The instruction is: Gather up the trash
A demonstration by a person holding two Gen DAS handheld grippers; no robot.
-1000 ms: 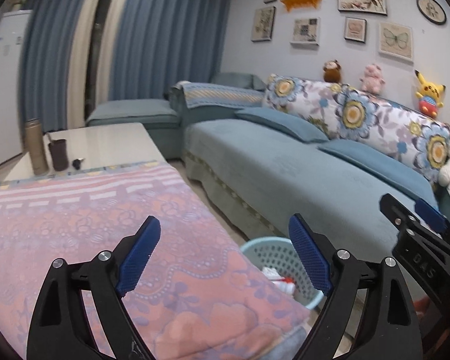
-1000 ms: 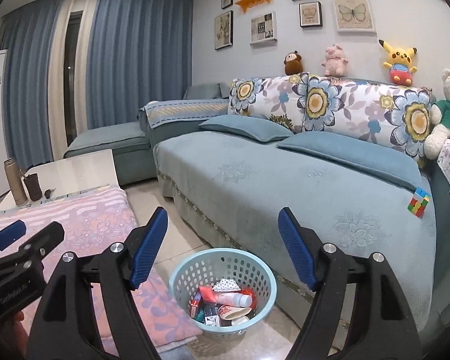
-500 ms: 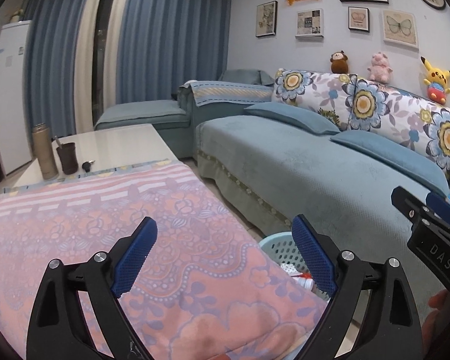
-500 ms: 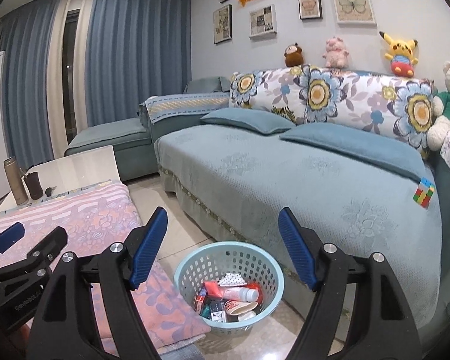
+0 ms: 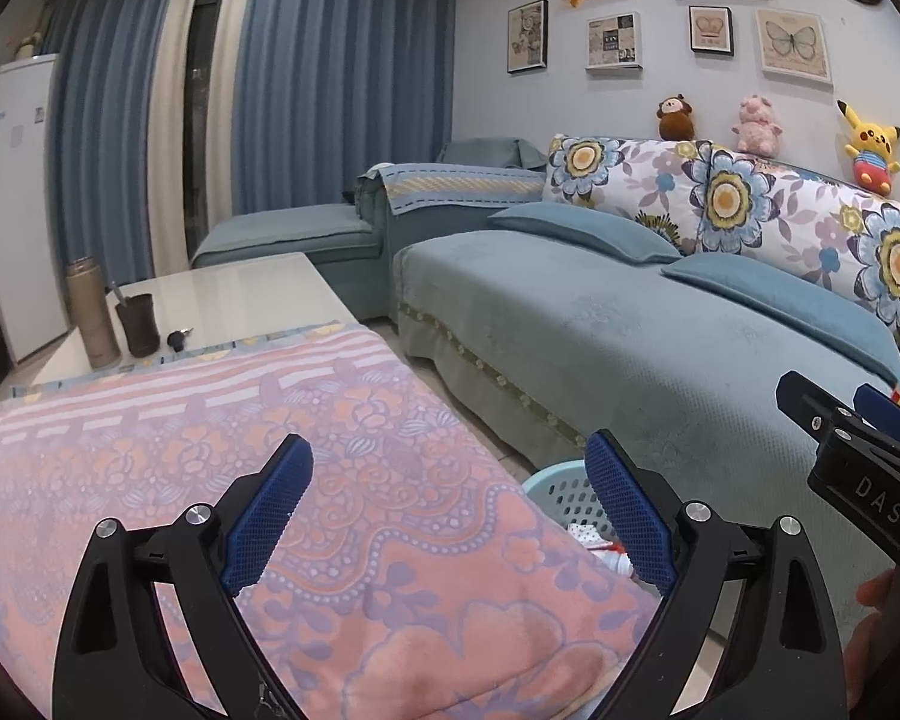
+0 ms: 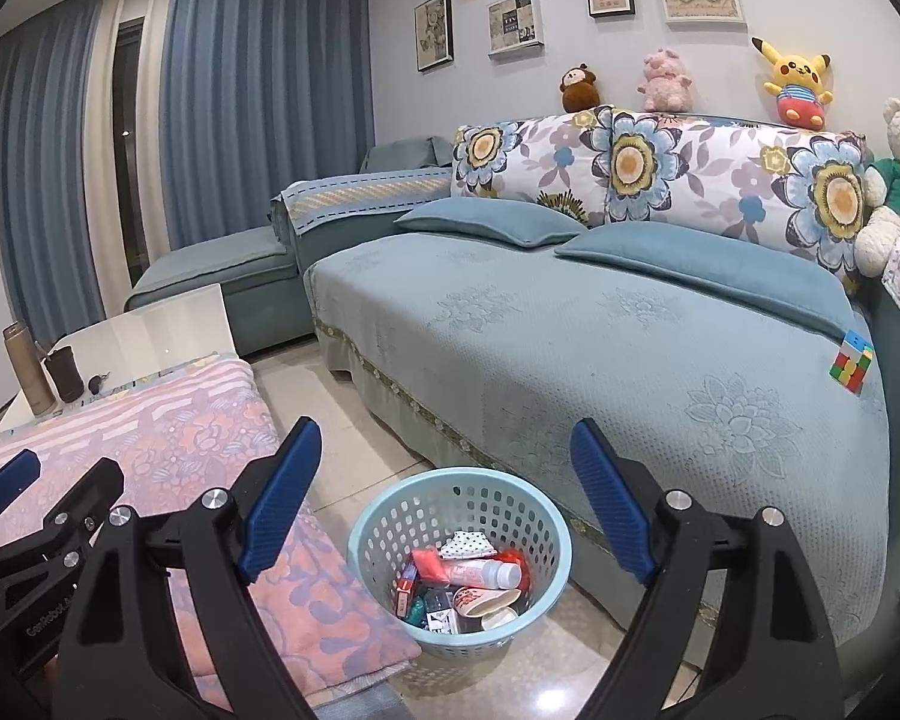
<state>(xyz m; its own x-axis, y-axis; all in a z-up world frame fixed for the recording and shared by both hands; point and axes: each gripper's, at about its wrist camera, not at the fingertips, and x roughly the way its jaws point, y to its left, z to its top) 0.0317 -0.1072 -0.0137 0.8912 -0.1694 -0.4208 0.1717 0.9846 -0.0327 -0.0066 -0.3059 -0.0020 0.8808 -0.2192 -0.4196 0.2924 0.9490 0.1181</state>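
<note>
A light blue perforated basket (image 6: pixel 384 519) stands on the floor between the table and the sofa, holding several pieces of trash, among them a white bottle (image 6: pixel 480 573), a red wrapper (image 6: pixel 429 564) and a paper cup (image 6: pixel 480 597). Its rim also shows in the left wrist view (image 5: pixel 555 489). My right gripper (image 6: pixel 444 510) is open and empty above the basket. My left gripper (image 5: pixel 450 516) is open and empty over the pink floral cloth (image 5: pixel 270 480) on the table. The right gripper shows at the right edge of the left wrist view (image 5: pixel 846 420).
A blue sofa (image 6: pixel 570 348) with floral cushions runs along the right, with a colour cube (image 6: pixel 849 363) on it. A thermos (image 5: pixel 90 312), a dark cup (image 5: pixel 138 324) and keys (image 5: pixel 177 339) stand at the table's far end. A white fridge (image 5: pixel 18 198) stands at the left.
Both grippers have drawn back and risen slightly; the room and basket look a little farther off. Both stay open and empty.
</note>
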